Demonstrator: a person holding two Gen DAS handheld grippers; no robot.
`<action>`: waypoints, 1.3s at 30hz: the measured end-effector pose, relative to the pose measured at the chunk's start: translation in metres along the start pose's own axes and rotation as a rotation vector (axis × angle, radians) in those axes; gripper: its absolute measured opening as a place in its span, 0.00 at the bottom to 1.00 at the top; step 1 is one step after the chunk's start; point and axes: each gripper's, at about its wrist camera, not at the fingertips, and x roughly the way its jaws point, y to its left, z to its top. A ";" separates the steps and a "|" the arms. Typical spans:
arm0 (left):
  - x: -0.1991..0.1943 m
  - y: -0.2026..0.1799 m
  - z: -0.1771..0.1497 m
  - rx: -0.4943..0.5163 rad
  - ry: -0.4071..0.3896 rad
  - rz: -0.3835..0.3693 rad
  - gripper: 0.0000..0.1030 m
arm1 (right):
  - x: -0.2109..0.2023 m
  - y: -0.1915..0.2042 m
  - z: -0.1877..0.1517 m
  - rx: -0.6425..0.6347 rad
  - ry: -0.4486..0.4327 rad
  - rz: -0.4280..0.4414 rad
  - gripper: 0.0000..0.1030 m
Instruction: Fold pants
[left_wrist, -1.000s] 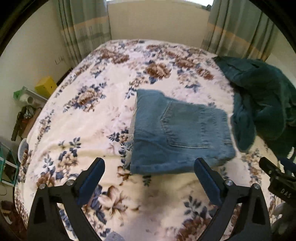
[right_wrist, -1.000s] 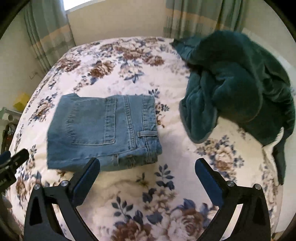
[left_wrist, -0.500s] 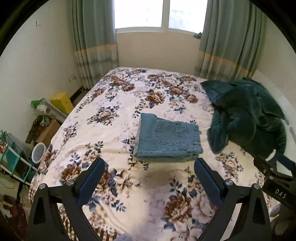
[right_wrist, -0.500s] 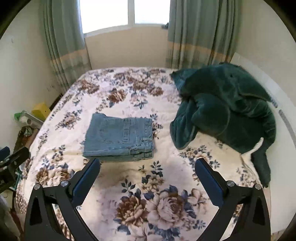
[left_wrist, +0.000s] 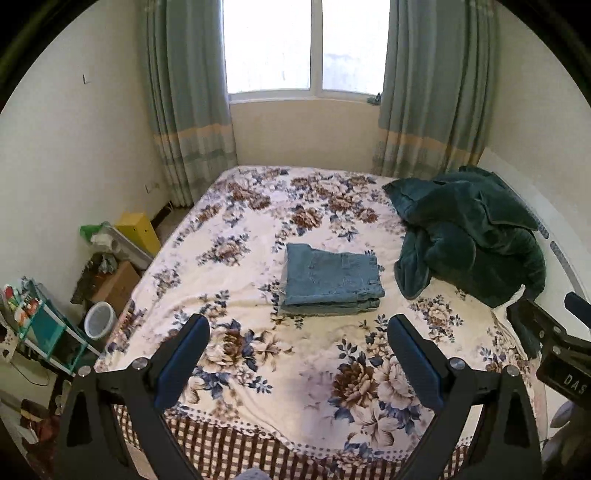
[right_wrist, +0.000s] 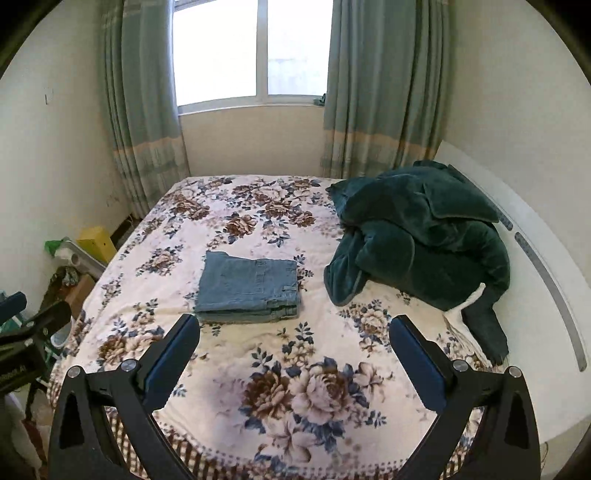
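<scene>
The blue jeans (left_wrist: 330, 280) lie folded in a neat rectangular stack in the middle of the floral bed (left_wrist: 258, 369); they also show in the right wrist view (right_wrist: 249, 288). My left gripper (left_wrist: 297, 334) is open and empty, held well back from the jeans, above the near edge of the bed. My right gripper (right_wrist: 295, 332) is open and empty too, just as far back. Each gripper's body shows at the side edge of the other's view.
A dark green fleece blanket (left_wrist: 469, 232) lies bunched on the right of the bed, also in the right wrist view (right_wrist: 421, 236). Boxes, a yellow bin (left_wrist: 138, 230) and a shelf rack (left_wrist: 40, 325) crowd the floor at the left. Curtains and a window stand behind.
Both grippers have pulled back and up from the folded jeans, which now look far smaller. The whole bed, window and curtains have come into view. The jeans have not moved.
</scene>
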 end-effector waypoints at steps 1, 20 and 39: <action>-0.008 -0.001 -0.002 0.005 -0.008 -0.004 0.96 | -0.010 0.000 -0.003 0.002 -0.008 0.001 1.00; -0.054 -0.012 -0.028 -0.023 -0.055 0.067 1.00 | -0.082 -0.009 -0.012 -0.043 -0.060 0.060 1.00; -0.056 -0.015 -0.028 -0.006 -0.058 0.074 1.00 | -0.078 -0.010 -0.010 -0.024 -0.053 0.096 1.00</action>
